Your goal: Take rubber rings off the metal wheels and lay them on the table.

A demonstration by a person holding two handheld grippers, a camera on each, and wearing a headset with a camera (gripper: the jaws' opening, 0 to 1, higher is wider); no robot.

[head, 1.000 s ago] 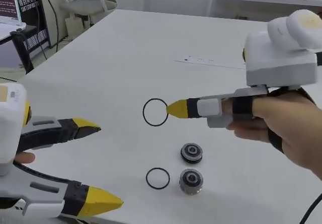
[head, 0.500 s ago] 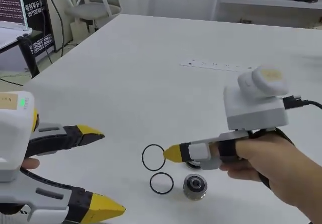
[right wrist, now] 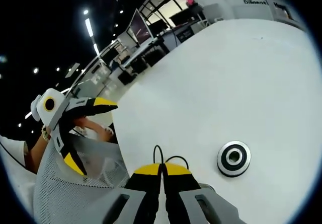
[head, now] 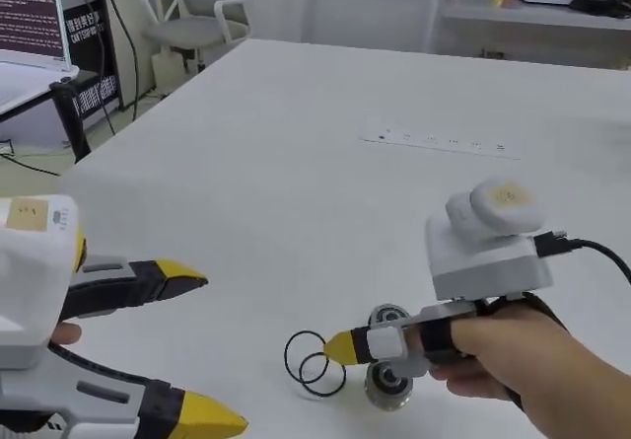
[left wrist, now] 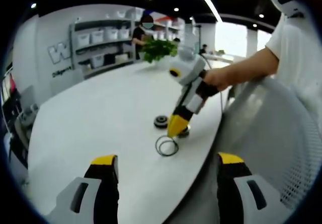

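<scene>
1. In the head view the right gripper is reaching in from the lower right of the frame. Its yellow tips are pressing together with no gap between them.
2. Those tips are pinching the right edge of 1 rubber ring, the held ring, at the bottom centre of the frame. From this angle it is hard to say whether it is resting on the table or hanging just above it.
3. The second ring is lying flat on the table just below the held ring, and the 2 outlines are overlapping in the picture.
4. 2 metal wheels are sitting just right of the rings. The upper wheel is peeking out above the right gripper's body and the lower wheel is showing beneath it, both partly covered.
5. In the right gripper view the closed jaws are rising from the bottom centre with a thin black loop coming out of their seam. 1 of the wheels is lying on the white tabletop at the lower right.
6. The left gripper is hovering at the lower left of the head view, with its jaws spread wide and gripping nothing, well apart from the rings.
7. In the left gripper view its 2 jaws are framing the bottom of the frame. Both rings are showing at the centre, under the right gripper's yellow tip.
</scene>
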